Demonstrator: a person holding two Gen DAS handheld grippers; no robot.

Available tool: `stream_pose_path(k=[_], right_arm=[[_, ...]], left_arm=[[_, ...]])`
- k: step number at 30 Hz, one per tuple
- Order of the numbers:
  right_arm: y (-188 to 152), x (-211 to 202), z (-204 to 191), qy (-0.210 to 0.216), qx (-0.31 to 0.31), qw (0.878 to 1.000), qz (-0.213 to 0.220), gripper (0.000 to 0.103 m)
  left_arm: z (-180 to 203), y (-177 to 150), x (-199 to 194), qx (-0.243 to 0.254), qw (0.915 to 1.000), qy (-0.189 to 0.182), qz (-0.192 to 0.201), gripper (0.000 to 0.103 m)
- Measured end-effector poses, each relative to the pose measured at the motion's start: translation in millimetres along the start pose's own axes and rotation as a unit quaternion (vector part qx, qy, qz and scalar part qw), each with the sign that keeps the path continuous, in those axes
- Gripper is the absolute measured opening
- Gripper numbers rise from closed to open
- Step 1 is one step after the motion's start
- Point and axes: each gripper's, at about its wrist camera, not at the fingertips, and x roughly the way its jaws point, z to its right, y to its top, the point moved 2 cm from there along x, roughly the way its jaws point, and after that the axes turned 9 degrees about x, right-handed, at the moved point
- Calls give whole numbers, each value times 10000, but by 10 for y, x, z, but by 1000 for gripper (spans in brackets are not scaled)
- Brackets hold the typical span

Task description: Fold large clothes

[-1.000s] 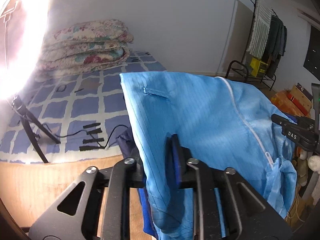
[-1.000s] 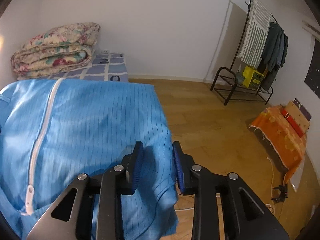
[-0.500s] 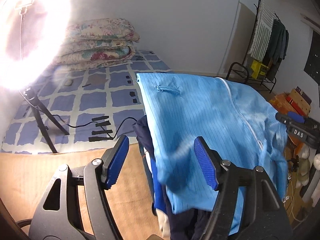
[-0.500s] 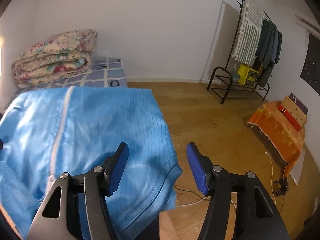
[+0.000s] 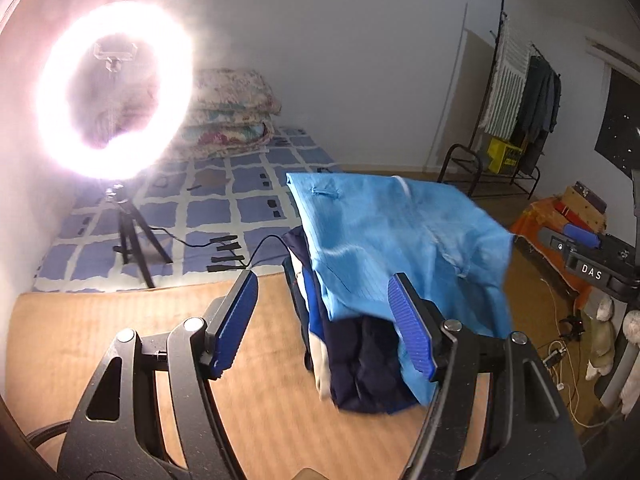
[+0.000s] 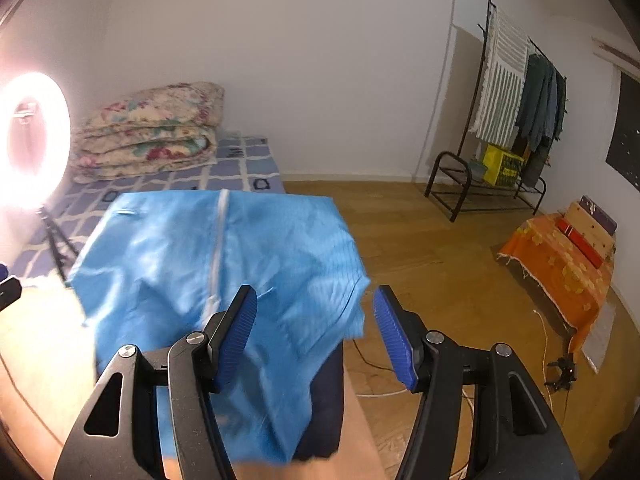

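A light blue zip-front garment (image 5: pixel 380 240) lies draped over a stack of dark navy clothes (image 5: pixel 360 360) on a tan surface (image 5: pixel 120 320). My left gripper (image 5: pixel 320 280) hangs open above and short of the stack's left side, nothing between its blue pads (image 5: pixel 236 320). In the right wrist view the same blue garment (image 6: pixel 200 260) with its white zipper fills the left half. My right gripper (image 6: pixel 314 292) is open over its near right corner, clear of the cloth. The right gripper also shows at the far right of the left wrist view (image 5: pixel 580 248).
A glaring ring light on a tripod (image 5: pixel 112 92) stands at the left. Behind it lies a blue chequered mattress (image 5: pixel 224 200) with folded floral quilts (image 5: pixel 228 120). A clothes rack (image 6: pixel 504 120), an orange cloth with boxes (image 6: pixel 560 264) and floor cables sit to the right.
Both grippers, shut on the blue garment a second ago, have opened and let it go. They have pulled back and risen, and the garment now rests on the stack.
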Motion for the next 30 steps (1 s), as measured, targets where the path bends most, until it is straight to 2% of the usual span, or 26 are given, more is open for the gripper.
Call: stream_pose_path(k=[9,16,22,25,30], right_arm=[[-12,-895,20,381,86,9990,211,64],[-213,-1519,-50,583,73,9977,324,64],[-618,-1998,-158,706,14,9972,240,64],[-900,-2239,-201,864,5,9960,239,64],[-1346,-2545,-281,1065,-81,9939,288,65]], left_arm=[[119,-196,-1096,82,9997,-20,242,70],[186,-429,-1847,134,9989,-66,439,71],[267,-810,-2529,360,9972,25,653,79],[288,-1035,-2793,380,9975,3,598,82],[310,-1438,-3163,327,9976,-10,611,96]])
